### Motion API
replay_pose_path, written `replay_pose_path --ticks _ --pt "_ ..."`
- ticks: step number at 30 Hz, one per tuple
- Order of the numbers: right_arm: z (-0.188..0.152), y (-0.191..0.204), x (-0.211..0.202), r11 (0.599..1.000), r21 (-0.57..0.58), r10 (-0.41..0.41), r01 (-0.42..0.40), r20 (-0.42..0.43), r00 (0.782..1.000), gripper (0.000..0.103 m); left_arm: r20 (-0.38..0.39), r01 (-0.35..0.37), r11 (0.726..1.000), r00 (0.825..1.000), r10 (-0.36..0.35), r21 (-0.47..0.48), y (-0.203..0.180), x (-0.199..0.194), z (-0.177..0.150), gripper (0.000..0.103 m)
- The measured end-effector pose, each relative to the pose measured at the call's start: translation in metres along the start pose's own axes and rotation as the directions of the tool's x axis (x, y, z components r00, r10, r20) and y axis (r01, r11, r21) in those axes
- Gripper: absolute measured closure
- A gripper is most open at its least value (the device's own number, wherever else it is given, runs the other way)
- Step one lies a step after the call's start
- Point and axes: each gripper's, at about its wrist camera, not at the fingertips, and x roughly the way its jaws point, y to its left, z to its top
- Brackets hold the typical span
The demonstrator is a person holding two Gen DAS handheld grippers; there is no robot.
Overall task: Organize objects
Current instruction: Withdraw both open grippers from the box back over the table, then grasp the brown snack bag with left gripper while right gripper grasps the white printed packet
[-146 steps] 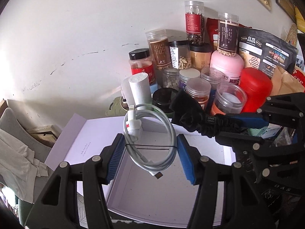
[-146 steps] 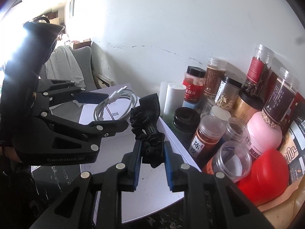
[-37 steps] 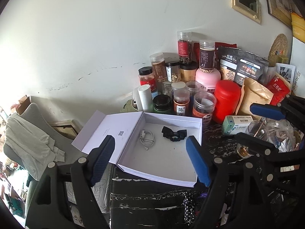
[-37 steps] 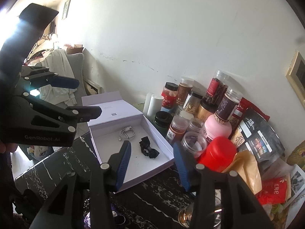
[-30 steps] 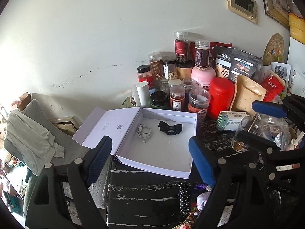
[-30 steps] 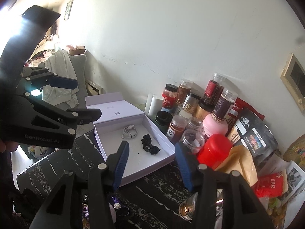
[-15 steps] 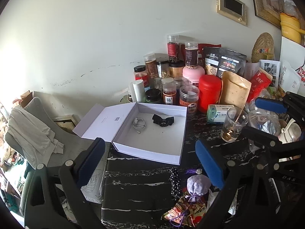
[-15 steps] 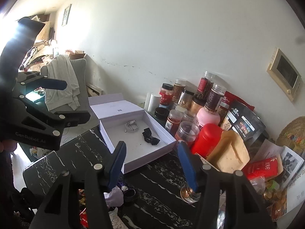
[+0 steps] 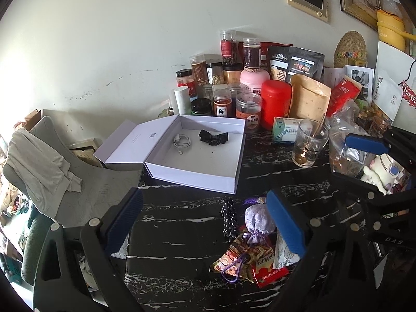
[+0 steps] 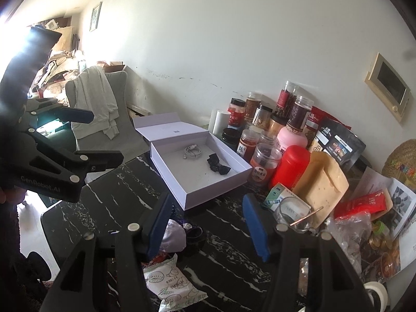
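Both tools stand open and empty: the left tool [image 9: 205, 221] hangs above the dark surface [image 9: 176, 234] short of the white box [image 9: 192, 176], the right tool [image 10: 208, 223] likewise. The main risk, I judge, is a sloppy pick from the cluttered pile in front of the box: the purple pouch [image 9: 258, 221], spotted hair tie [image 9: 228, 218] and snack packets [image 9: 249, 257] lie touching, so closing on one could drag a neighbour, or nudge the glass [image 9: 308, 143] to the box's right (it holds a spoon). Inside the box, the coiled white cable [image 9: 182, 143] and black bow [image 9: 213, 137] already lie side by side, near the box's far wall.
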Motion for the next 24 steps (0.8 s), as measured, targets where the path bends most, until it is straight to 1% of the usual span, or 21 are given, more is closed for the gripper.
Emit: replay_pose_path --ticks 8,15,19,24 --pt "-0.027 0.01 0.006 0.999 0.007 0.041 -0.04 -0.051 0.998 0.046 -0.055 0.037 0.999 0.998 -0.037 0.002 -0.007 0.015 -0.033 0.008" --pt "-0.049 0.017 0.016 0.997 0.013 0.075 -0.074 -0.091 0.993 0.046 -0.089 0.074 0.997 0.993 -0.073 0.013 -0.014 0.03 -0.053 0.008" --pt "-0.062 0.023 0.019 0.995 0.013 0.099 -0.098 -0.101 0.99 0.046 -0.117 0.096 0.995 0.989 -0.093 0.02 -0.019 0.043 -0.065 0.008" --pt "-0.08 0.026 0.029 0.992 0.018 0.128 -0.126 -0.132 0.983 0.046 -0.147 0.149 0.989 0.979 -0.144 0.018 -0.022 0.059 -0.082 0.008"
